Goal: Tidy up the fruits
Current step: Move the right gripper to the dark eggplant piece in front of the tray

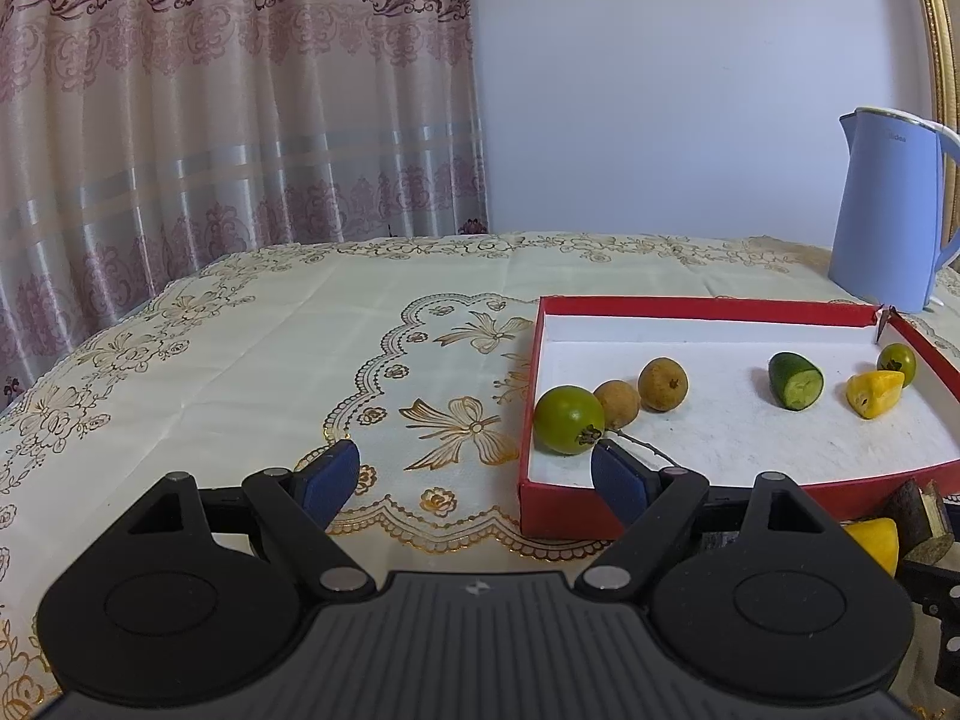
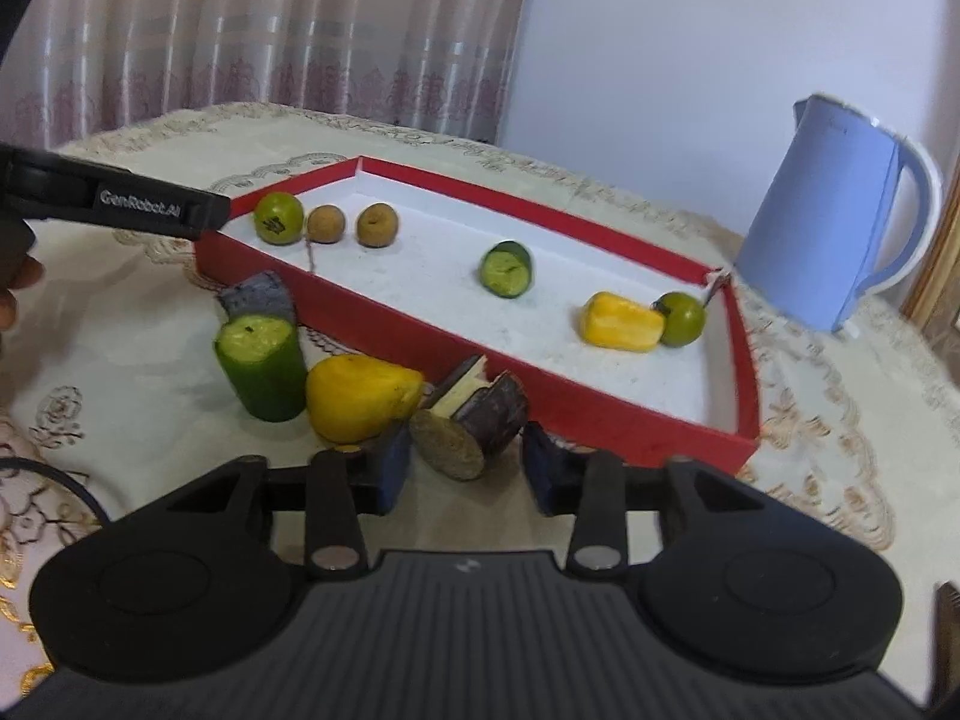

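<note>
Home dining corner: patterned curtain (image 1: 210,90), embroidered tablecloth (image 1: 240,348), blue kettle (image 1: 888,210).

Glossy plastic kettle (image 1: 888,210), matt red cardboard tray (image 2: 420,324), rough bark-skinned log piece (image 2: 480,420), sheeny patterned tablecloth (image 1: 240,348).

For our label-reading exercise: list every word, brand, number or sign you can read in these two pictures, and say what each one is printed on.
"GenRobot.AI": white letters on the black side of the left tongs, seen in the right wrist view.
Faint grey brand mark near the top of the blue kettle: too small and pale to read.
Small light logo, no letters, on the ridged body behind the right tongs.
No other text shows.
</note>
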### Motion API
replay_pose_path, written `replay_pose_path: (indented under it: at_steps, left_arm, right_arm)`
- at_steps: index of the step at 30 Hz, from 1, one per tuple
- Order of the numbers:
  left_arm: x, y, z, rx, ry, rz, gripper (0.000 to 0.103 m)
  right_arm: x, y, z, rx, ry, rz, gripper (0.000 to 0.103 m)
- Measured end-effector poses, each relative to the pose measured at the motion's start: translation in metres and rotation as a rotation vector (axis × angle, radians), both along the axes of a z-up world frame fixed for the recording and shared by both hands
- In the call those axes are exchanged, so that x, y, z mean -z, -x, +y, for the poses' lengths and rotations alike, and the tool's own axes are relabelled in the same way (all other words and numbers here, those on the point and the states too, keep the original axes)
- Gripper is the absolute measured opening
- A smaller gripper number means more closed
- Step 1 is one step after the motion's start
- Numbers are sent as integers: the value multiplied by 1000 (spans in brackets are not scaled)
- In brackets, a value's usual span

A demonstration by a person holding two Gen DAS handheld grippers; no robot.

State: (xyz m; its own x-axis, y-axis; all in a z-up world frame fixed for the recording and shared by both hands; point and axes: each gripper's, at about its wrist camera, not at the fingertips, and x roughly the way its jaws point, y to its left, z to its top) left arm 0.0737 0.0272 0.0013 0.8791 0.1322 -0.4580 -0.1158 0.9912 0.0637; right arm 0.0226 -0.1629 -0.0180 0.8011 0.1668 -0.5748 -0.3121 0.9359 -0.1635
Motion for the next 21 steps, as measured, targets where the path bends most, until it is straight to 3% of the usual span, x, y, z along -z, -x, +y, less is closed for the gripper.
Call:
replay_pose_path:
  at_steps: [11, 17, 18, 21]
  left_arm:
    - [-1, 3, -2, 12, -12, -18, 85]
    - [-1, 3, -2, 10, -11, -12, 85]
    - [-1, 3, -2, 11, -12, -11, 85]
    - [-1, 3, -2, 13, -13, -14, 85]
  right_arm:
    - [-1, 18, -26, 69, 9, 7, 36]
    - [-1, 14, -29, 55, -10, -8, 59]
    - [-1, 12, -30, 42, -14, -8, 66]
    - [-2, 7, -33, -8, -34, -3, 68]
